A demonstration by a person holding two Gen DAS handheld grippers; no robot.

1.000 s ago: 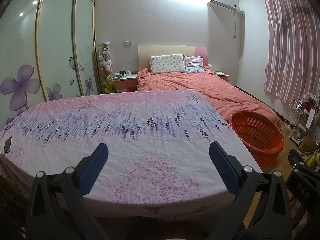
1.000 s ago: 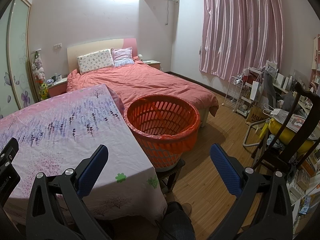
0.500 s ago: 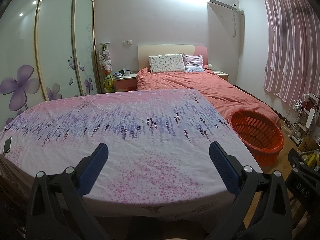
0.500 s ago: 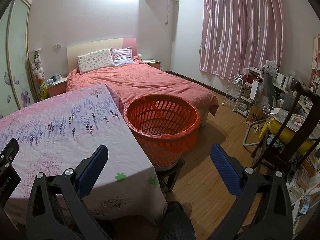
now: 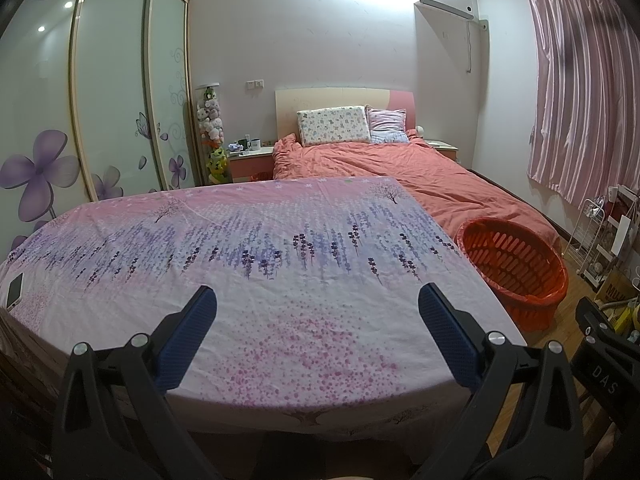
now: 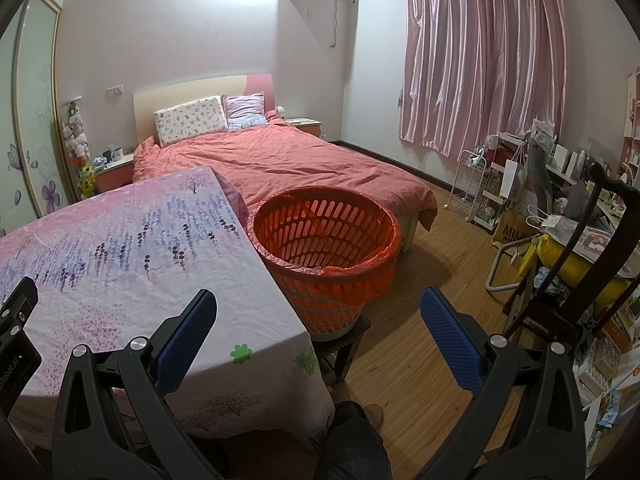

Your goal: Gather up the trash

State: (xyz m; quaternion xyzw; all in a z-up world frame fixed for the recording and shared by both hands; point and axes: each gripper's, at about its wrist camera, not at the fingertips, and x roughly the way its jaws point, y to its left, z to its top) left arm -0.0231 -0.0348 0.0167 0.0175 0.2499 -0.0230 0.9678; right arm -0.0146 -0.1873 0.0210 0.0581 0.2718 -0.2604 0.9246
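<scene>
Left gripper (image 5: 316, 312) held wide open above the near part of a table under a pink cloth (image 5: 280, 264) printed with purple flowers; nothing between the blue pads (image 5: 188, 336). Right gripper (image 6: 318, 316) likewise spread wide and empty, poised over the table's right-hand edge (image 6: 276, 280) and the wooden floor (image 6: 420, 280) beyond.

Orange slatted basket (image 6: 326, 248), lined with an orange bag, just beside the table's right edge, raised on a dark stool (image 6: 344, 346) and standing between the table and the foot of the bed (image 6: 300, 164). Same basket (image 5: 516, 264) at the right of the left view, partly cut off by the table edge. Inside of the basket only partly visible; contents, if any, hard to make out. No loose trash to be made out on the cloth.

White phone (image 5: 15, 290) flat on the far left edge of the table. Bed with a coral cover and two pillows (image 5: 334, 126) behind the table, against the far wall. Wardrobe doors (image 5: 116, 92) with purple flower decals at left; a column of soft toys (image 5: 212, 128) beside a nightstand (image 5: 250, 154) with mugs. Pink curtain (image 6: 484, 64) at right, a white wire rack (image 6: 474, 184) beneath it, and a dark wooden chair (image 6: 592, 248) before a cluttered desk well to the right of the basket.
</scene>
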